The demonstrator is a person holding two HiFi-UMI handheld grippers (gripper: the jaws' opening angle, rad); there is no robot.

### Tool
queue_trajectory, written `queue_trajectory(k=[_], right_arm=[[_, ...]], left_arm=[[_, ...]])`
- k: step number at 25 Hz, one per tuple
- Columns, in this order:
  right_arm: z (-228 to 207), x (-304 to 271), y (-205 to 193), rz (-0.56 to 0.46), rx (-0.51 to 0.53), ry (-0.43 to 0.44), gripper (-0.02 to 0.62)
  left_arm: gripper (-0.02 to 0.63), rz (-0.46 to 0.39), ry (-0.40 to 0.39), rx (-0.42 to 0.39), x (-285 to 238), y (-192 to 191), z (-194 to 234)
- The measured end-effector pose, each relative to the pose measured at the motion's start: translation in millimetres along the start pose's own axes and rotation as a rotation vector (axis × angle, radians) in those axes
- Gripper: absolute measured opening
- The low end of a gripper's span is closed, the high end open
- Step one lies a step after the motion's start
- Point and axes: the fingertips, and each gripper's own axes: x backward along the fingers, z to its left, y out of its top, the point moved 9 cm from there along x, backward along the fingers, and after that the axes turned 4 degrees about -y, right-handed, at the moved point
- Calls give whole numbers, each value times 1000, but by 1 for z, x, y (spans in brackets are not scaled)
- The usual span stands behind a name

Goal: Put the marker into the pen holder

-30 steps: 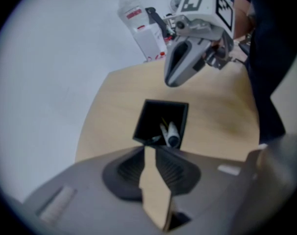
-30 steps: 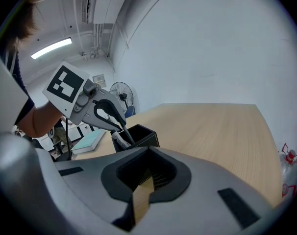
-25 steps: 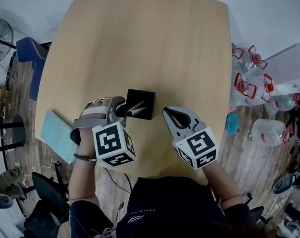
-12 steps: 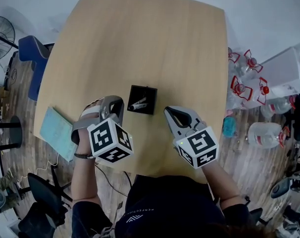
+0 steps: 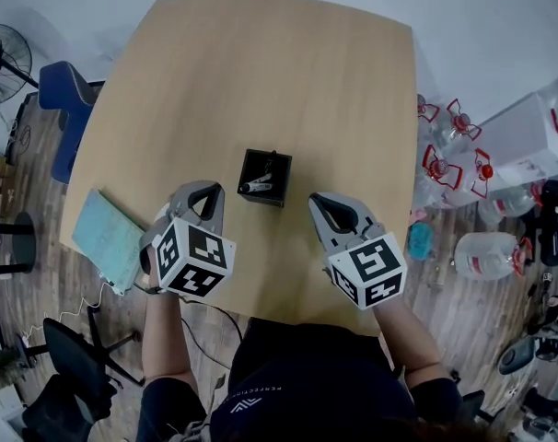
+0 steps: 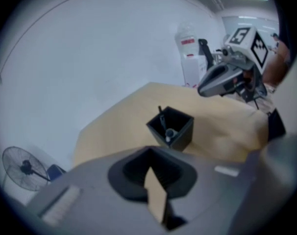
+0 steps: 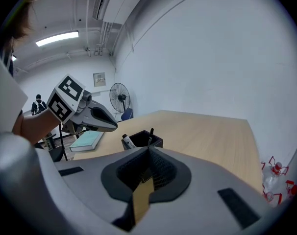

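The black square pen holder (image 5: 265, 177) stands on the wooden table (image 5: 270, 72), near its front. A white marker (image 5: 257, 186) leans inside it beside a thin black pen (image 5: 271, 161). My left gripper (image 5: 212, 191) sits just left of the holder, clear of it, shut and empty. Right of the holder, my right gripper (image 5: 316, 202) is also shut with nothing in it. The left gripper view shows the holder (image 6: 175, 129) with the marker (image 6: 169, 133) beyond the shut jaw tips of the left gripper (image 6: 149, 150). The right gripper view shows the holder (image 7: 143, 140) and marker (image 7: 128, 141) past the right gripper (image 7: 149, 148).
A teal notebook (image 5: 109, 238) lies at the table's left front edge. Several water bottles (image 5: 486, 247) and a white box (image 5: 528, 141) stand on the floor to the right. A fan (image 5: 3, 53) and a blue chair (image 5: 63, 95) are on the left.
My left gripper has drawn back from the holder toward me, leaving the marker inside it. The right gripper has hardly moved.
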Motion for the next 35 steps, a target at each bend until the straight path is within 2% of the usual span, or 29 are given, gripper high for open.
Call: queue_trajectory(k=[12,16,25,29,35], right_arm=[[-6,32,1,-38,32,20,0],[-11,45,3,-53,39,12,-1],[-14,61,3,-78,70,32,0],[-18,63,1,-74,73,44,-1],[-20,67,-1,-67,88,68,-2]], left_arm=[[6,-156,53,340,31,-10,-44],[6,-250,71,471,45,-12,-59],[5,-440,130,702,69,-22,-86],[5,-495,119,772,73,-22,-100],[6,-524,140,809,80,-23,-114]])
